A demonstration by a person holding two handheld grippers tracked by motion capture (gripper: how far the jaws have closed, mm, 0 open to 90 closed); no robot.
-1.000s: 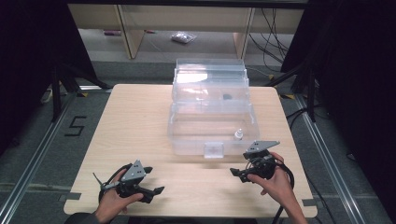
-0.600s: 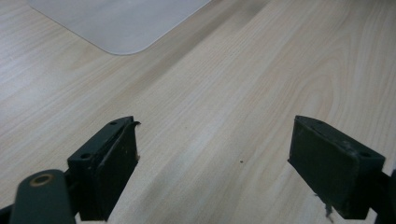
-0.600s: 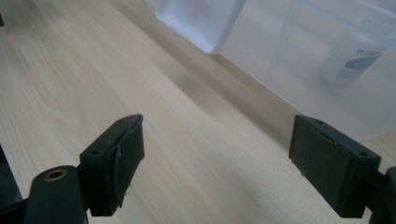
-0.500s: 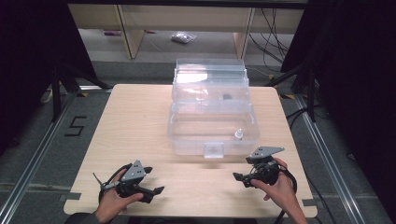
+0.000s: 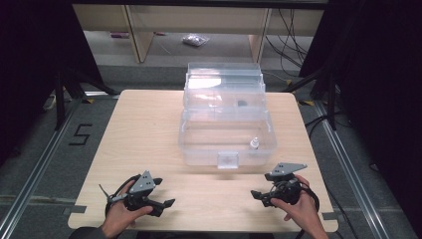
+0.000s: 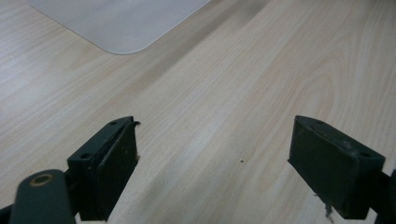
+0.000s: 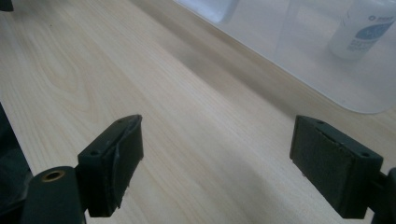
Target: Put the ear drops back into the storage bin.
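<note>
Left gripper [image 5: 158, 196] and right gripper [image 5: 263, 194]: jaws spread, nothing between them, both low over the near edge of the pale wood table [image 5: 144, 134]. Table stands on grey floor, dark surroundings, shelving behind. Clear plastic box [image 5: 226, 122], lid raised, sits mid-table, small white bottle [image 5: 254, 144] in its front right corner.

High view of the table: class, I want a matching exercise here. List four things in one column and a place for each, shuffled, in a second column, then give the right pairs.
Things
1. clear box
2. small bottle
3. left gripper
4. right gripper

Places
A. near edge of the table, at the person's left
B. middle of the table
C. inside the box, at its front right corner
D. near edge of the table, at the person's right

Pairs: 1-B, 2-C, 3-A, 4-D
</note>
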